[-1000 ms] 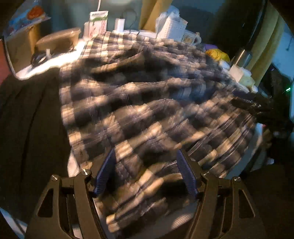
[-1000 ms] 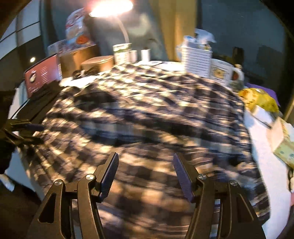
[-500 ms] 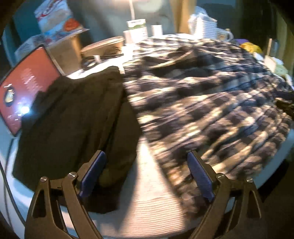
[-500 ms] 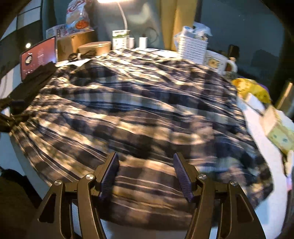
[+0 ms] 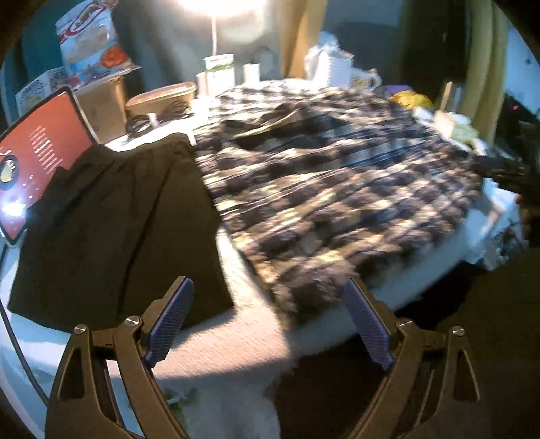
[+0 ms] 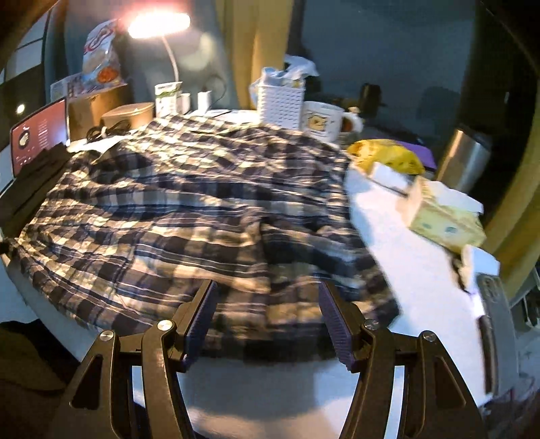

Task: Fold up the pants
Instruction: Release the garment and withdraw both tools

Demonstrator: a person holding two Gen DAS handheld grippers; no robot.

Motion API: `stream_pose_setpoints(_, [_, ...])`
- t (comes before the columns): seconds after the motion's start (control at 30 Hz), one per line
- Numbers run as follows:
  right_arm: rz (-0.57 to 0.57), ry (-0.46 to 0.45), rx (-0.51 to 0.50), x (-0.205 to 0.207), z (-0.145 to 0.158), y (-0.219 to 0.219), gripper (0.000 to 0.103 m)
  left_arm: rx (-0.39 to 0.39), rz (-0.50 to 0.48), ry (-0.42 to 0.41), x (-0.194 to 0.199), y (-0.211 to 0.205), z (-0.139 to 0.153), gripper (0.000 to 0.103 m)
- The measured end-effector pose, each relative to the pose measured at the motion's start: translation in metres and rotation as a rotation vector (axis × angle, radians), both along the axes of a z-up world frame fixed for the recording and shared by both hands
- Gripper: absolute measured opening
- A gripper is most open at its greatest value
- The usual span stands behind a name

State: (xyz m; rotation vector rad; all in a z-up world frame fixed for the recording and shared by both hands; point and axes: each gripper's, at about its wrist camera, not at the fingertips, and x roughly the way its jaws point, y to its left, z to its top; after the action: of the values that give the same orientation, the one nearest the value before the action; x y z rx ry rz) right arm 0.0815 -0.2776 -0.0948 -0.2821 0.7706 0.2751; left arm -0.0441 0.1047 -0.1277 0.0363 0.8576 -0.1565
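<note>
Across the left wrist view, we see the plaid pants (image 5: 337, 189) spread over the right and centre of the frame on the white counter (image 5: 236, 358), their near edge blurred. Our left tool (image 5: 266, 324) sits at the bottom centre with its blue pads wide apart and nothing between them, above bare counter just short of the pants' near corner. To the left of the pants lies a dark folded garment (image 5: 114, 229), its right edge just beside the plaid cloth. A red-screened tablet (image 5: 37, 169) leans at the far left, touching the dark garment's upper edge. At the upper centre a lamp (image 5: 222, 6) glares, with a tan lidded container (image 5: 162, 98) and a white basket (image 5: 334, 67) below it along the back of the counter. The right tool (image 5: 503, 169) shows as a dark shape at the right edge, by the pants' far side.

Along the right wrist view, the pants (image 6: 189, 216) fill the centre and left of the frame, rumpled, with a fold ridge running toward the lower right. Our right tool (image 6: 266, 324) holds its purple pads wide at the bottom centre, empty, over the pants' near hem. At the upper centre stand the white basket (image 6: 280, 104) and a mug (image 6: 324, 121); a yellow bag (image 6: 388, 155) and a tissue box (image 6: 442, 219) lie at the right on the counter (image 6: 415, 270).
</note>
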Motion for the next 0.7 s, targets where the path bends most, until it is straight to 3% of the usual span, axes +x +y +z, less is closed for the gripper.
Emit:
stream_pose_setpoints(0.17, [-0.048, -0.014, -0.008, -0.001, 0.005, -0.016, 0.067, 0.014, -0.045, -0.005, -0.005, -0.011, 0.0, 0.091])
stream_pose_setpoints(0.33, [-0.105, -0.031, -0.053, 0.002, 0.005, -0.037, 0.076, 0.164, -0.033, 0.062, 0.002, -0.014, -0.026, 0.091])
stream_pose_setpoints(0.5, [-0.178, -0.026, -0.103, 0.004, 0.0, -0.068, 0.078, 0.145, -0.069, 0.031, 0.004, -0.022, -0.029, 0.091])
stream_pose_setpoints(0.6, [-0.191, -0.044, -0.198, 0.004, -0.007, -0.078, 0.082, 0.116, -0.068, 0.012, 0.011, -0.023, -0.03, 0.089])
stream_pose_setpoints(0.7, [-0.124, -0.042, -0.248, 0.006, -0.014, -0.077, 0.082, 0.09, -0.087, -0.003, 0.016, -0.027, -0.029, 0.075])
